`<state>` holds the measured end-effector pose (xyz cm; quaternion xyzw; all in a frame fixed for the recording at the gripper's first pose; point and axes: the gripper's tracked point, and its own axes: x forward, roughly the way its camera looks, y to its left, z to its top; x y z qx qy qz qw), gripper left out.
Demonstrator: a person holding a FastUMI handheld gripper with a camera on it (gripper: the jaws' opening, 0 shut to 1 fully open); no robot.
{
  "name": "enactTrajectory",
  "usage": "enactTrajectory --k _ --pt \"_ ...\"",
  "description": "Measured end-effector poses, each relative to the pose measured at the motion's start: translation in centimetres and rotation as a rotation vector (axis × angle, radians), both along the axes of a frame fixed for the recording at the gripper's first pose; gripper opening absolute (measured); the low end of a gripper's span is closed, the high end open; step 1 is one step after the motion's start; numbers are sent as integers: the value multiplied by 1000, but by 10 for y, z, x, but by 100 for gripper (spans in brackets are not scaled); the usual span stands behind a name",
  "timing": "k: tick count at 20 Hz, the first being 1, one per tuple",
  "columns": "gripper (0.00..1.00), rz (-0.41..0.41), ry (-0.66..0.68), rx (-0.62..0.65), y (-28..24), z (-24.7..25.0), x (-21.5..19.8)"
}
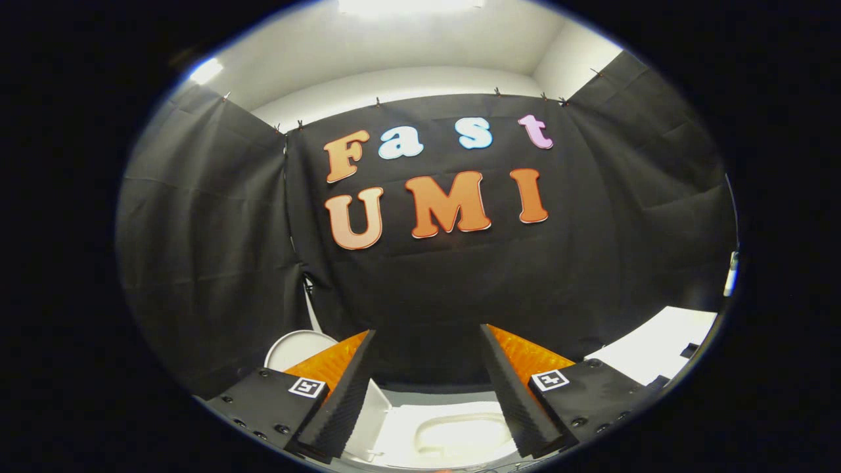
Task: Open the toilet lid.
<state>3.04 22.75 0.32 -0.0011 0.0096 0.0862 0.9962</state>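
Observation:
The white toilet lies below and between my fingers, with its bowl opening in sight. Its white lid stands raised, its rounded edge rising beyond the left finger, which hides part of it. My gripper is open, the two black ridged pads spread wide with nothing between them. It hangs above the toilet and touches neither lid nor bowl.
Black cloth walls close in the booth just beyond the fingers and on both sides. A white flat surface with a small dark object on it lies past the right finger.

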Motion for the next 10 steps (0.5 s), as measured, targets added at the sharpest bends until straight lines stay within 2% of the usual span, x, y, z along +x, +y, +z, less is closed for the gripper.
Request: enactTrajectory --k 10 --pt "98 -109 -80 -94 -113 78 12"
